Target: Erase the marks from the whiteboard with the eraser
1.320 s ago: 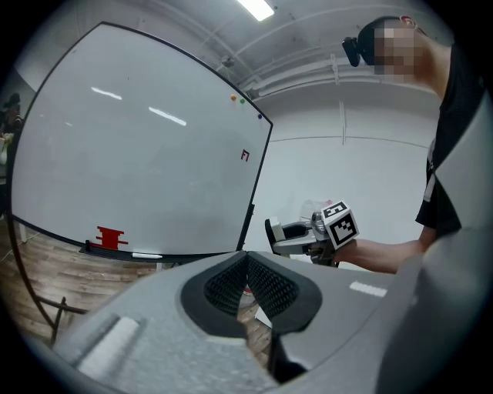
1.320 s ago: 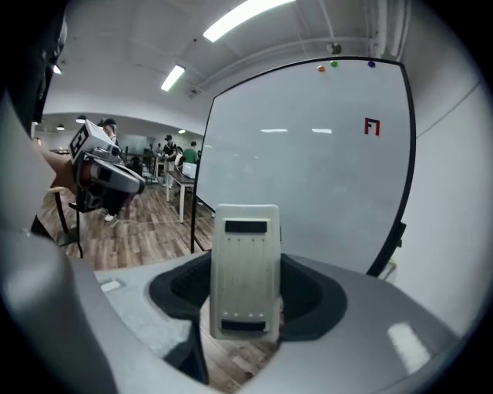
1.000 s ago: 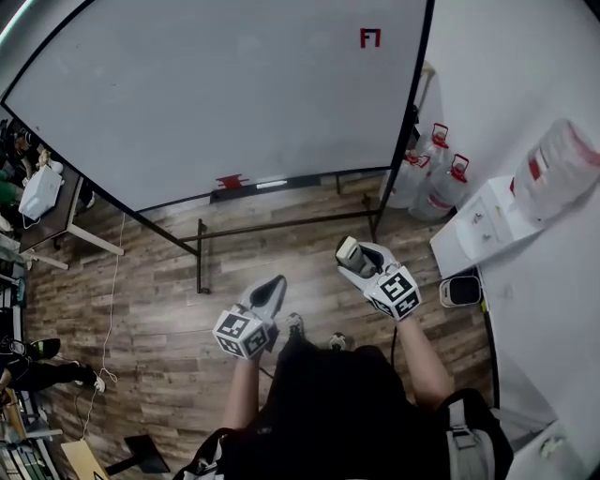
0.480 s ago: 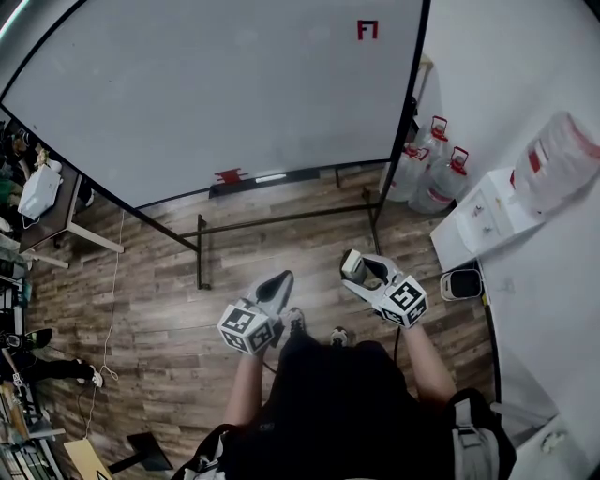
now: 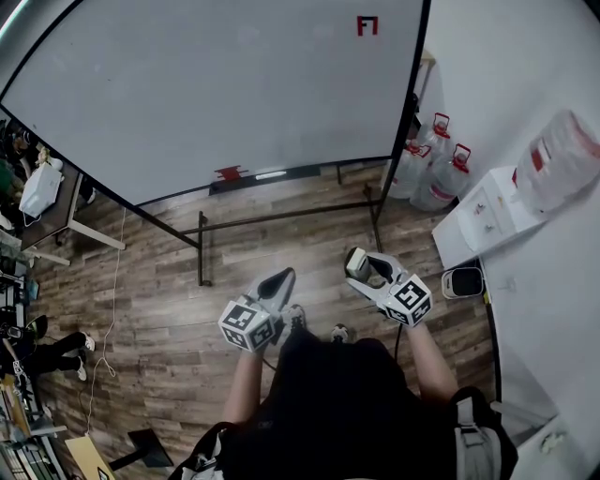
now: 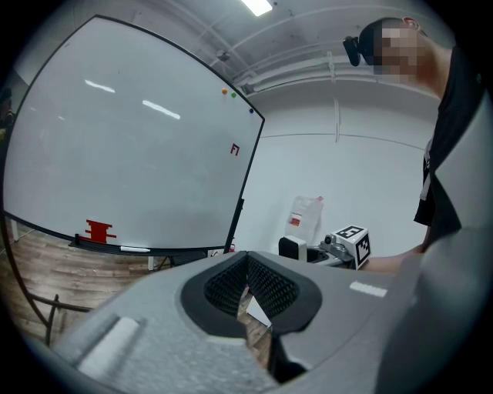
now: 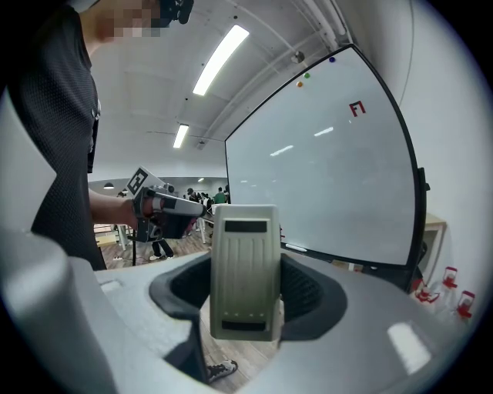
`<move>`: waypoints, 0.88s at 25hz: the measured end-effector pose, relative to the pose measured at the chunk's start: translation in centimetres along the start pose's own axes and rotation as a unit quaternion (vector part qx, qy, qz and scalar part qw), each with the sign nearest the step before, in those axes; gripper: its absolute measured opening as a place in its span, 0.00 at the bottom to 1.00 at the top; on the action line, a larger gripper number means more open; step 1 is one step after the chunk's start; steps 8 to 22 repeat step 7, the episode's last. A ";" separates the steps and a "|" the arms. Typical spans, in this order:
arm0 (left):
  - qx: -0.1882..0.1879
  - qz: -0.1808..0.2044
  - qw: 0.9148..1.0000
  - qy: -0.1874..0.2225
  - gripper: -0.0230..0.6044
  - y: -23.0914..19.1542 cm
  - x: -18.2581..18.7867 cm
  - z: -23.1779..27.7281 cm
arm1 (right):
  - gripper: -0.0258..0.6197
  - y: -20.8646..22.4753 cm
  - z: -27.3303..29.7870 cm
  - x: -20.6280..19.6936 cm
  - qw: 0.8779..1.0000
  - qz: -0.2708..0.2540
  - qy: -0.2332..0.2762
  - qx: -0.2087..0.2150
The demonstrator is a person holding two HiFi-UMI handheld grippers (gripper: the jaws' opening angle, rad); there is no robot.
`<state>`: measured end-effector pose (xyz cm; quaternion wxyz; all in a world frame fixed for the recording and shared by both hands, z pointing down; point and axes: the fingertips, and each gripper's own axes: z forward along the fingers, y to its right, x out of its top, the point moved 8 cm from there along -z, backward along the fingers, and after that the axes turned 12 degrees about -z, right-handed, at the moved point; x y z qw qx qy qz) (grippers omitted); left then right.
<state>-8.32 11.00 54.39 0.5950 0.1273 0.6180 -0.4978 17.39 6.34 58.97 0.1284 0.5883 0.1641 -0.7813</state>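
Clamping the eraser (image 7: 245, 269) firmly, my right hand-held gripper (image 5: 360, 264) has its long axis along the jaws, far end aimed at the whiteboard (image 5: 216, 94), well apart from it. My left hand-held gripper (image 5: 277, 281) is closed on nothing. A red mark (image 5: 367, 26) sits near the board's top right edge, with open wooden floor (image 5: 141, 281) below and jugs (image 5: 433, 159) beside the stand.

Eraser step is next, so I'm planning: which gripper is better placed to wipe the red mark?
Right: the right gripper grips the eraser, and the red mark lies toward its side of the whiteboard. The left gripper holds nothing.
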 end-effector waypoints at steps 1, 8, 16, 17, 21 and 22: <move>-0.001 0.002 1.000 -0.002 0.05 -0.1 -0.1 0.1 | 0.43 0.1 -0.1 0.0 1.000 0.000 0.000 -0.001; -0.006 0.008 1.000 -0.004 0.05 -0.4 0.3 0.7 | 0.43 0.9 -0.4 0.2 1.000 -0.003 0.000 -0.008; -0.006 0.008 1.000 -0.004 0.05 -0.4 0.3 0.7 | 0.43 0.9 -0.4 0.2 1.000 -0.003 0.000 -0.008; -0.006 0.008 1.000 -0.004 0.05 -0.4 0.3 0.7 | 0.43 0.9 -0.4 0.2 1.000 -0.003 0.000 -0.008; -0.006 0.008 1.000 -0.004 0.05 -0.4 0.3 0.7 | 0.43 0.9 -0.4 0.2 1.000 -0.003 0.000 -0.008; -0.006 0.008 1.000 -0.004 0.05 -0.4 0.3 0.7 | 0.43 0.9 -0.4 0.2 1.000 -0.003 0.000 -0.008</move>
